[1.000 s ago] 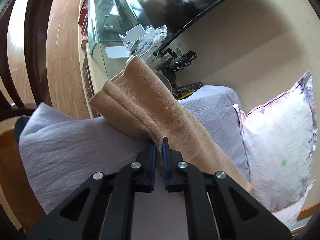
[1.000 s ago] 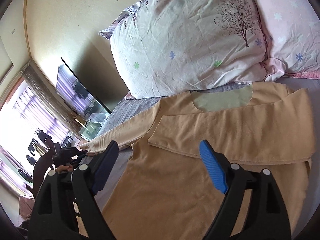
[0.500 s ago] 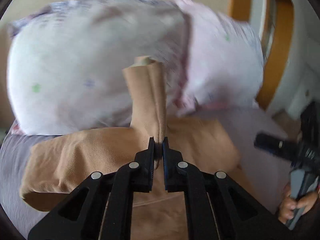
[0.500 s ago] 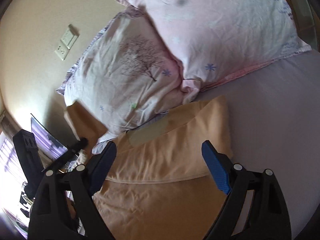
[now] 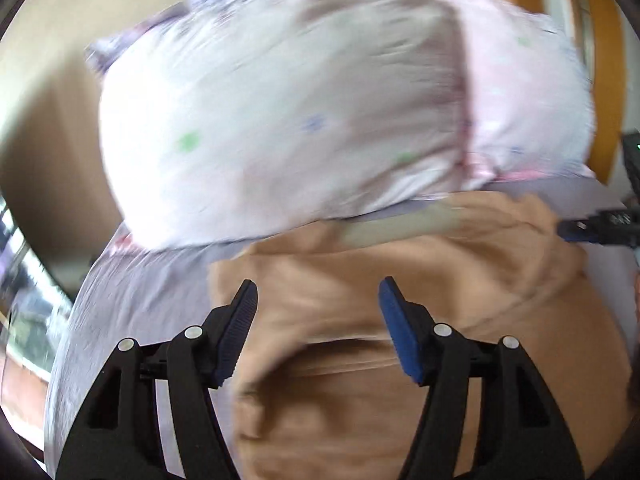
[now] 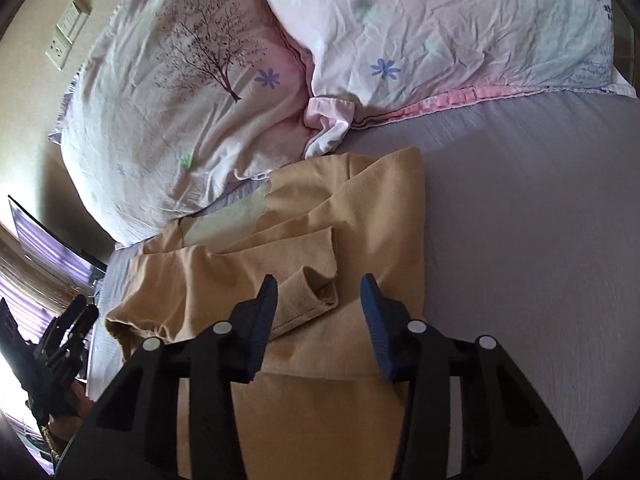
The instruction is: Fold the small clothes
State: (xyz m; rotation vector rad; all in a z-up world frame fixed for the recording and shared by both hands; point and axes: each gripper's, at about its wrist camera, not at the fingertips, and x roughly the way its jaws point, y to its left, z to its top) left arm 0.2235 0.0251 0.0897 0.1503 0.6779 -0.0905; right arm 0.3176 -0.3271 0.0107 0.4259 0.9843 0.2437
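A tan long-sleeved top [image 6: 360, 236] lies on the lilac bed sheet [image 6: 532, 240] below the pillows, with both sleeves folded in over its chest. One sleeve cuff [image 6: 308, 292] lies just ahead of my right gripper [image 6: 318, 296], which is open and empty above the top. In the blurred left wrist view the top [image 5: 400, 280] fills the lower middle. My left gripper [image 5: 316, 300] is open and empty over it. The left gripper also shows in the right wrist view [image 6: 60, 344], at the lower left edge.
Two floral pillows [image 6: 192, 92] [image 6: 460, 32] lie against the wall behind the top. A wall socket [image 6: 68, 36] is at upper left. A TV and a bright window [image 6: 36, 248] are at far left. Bare sheet lies to the right.
My left gripper has let go of the sleeve and opened; the sleeve now lies folded across the chest. My right gripper has moved in lower over the top.
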